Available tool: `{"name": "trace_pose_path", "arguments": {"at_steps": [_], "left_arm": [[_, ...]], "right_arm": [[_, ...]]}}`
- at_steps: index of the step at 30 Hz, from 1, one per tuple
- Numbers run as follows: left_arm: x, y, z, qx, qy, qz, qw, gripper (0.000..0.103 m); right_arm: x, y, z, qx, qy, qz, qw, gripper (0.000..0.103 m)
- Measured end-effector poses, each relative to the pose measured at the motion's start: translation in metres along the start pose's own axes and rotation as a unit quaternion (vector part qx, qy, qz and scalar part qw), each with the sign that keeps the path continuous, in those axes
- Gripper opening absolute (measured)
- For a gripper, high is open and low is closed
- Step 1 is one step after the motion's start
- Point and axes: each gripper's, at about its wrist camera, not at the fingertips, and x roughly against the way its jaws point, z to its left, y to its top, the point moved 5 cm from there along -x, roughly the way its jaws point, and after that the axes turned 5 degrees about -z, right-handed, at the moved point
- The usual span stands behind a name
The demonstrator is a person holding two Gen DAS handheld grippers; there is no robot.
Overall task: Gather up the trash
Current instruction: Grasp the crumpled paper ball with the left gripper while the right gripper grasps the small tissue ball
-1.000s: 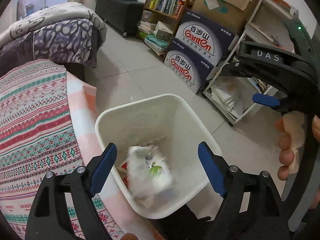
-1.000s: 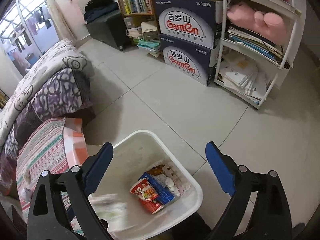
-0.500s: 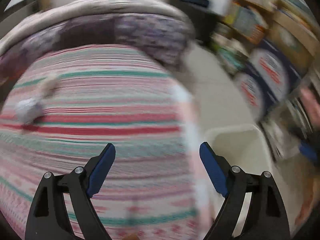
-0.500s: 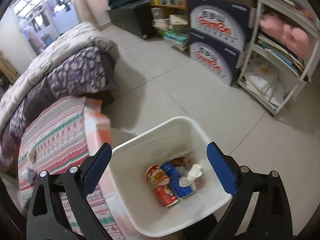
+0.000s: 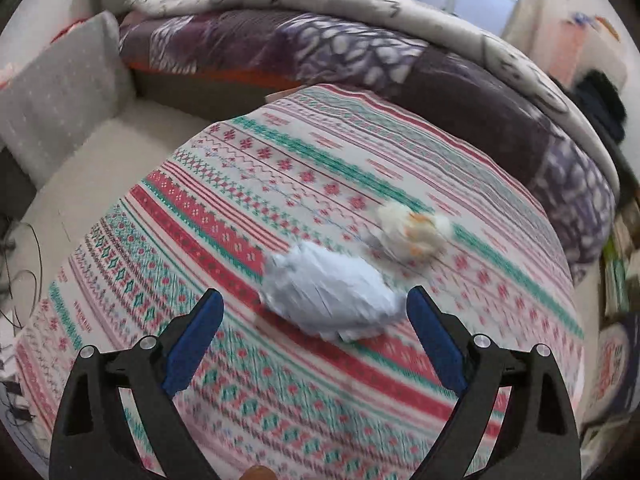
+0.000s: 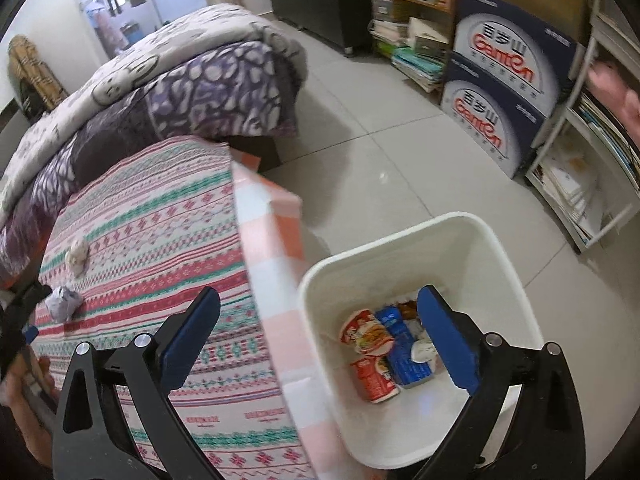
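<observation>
From the left wrist, I am looking at a pale blue paper ball (image 5: 326, 296) just ahead of my left gripper (image 5: 314, 332). Its jaws are opening, nothing held. The ball's long side is lying across the gap. A white and orange wad (image 5: 412, 232) is sitting just behind it on the striped cloth (image 5: 240, 208).

From the right wrist, my right gripper (image 6: 318, 334) is hanging wide apart and empty, half over the white bin (image 6: 500, 264). Both balls are lying near the cloth's far left edge, much nearer my left hand.

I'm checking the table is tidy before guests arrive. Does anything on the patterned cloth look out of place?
Yes. Two crumpled wads lie loose on the patterned tablecloth: a pale blue-grey paper ball and, just beyond it, a white tissue with orange bits. The other trash already sits in the white bin beside the table.
</observation>
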Motion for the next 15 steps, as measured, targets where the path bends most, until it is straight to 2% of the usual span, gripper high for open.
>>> {"name": "trace_pose_path", "arguments": {"at_steps": [3, 6, 7, 8, 9, 12, 15], "left_arm": [[-0.016, 0.006, -0.011, -0.028, -0.006, 0.012, 0.9995, 0.095], [-0.034, 0.002, -0.017, -0.062, 0.005, 0.032, 0.9975, 0.096], [-0.039, 0.000, -0.016, -0.069, -0.005, 0.038, 0.9969, 0.093], [-0.045, -0.003, -0.015, -0.077, -0.021, 0.051, 0.9955, 0.073], [-0.048, -0.004, -0.012, -0.081, -0.029, 0.061, 0.9945, 0.069], [-0.046, 0.001, -0.001, -0.093, -0.056, 0.065, 0.9920, 0.065], [-0.037, 0.015, 0.018, -0.096, -0.053, 0.041, 0.9932, 0.064]], "right_arm": [[-0.006, -0.004, 0.020, 0.020, 0.003, -0.001, 1.000, 0.095], [-0.016, -0.006, 0.043, 0.045, 0.005, -0.009, 0.999, 0.096], [-0.022, -0.007, 0.054, 0.057, 0.008, -0.008, 0.998, 0.096], [-0.029, -0.008, 0.065, 0.072, 0.013, -0.007, 0.997, 0.096], [-0.034, -0.009, 0.076, 0.082, 0.016, -0.008, 0.997, 0.096], [-0.058, -0.008, 0.121, 0.078, 0.063, 0.008, 0.995, 0.096], [-0.081, -0.010, 0.172, 0.053, 0.108, 0.040, 0.992, 0.095]]}}
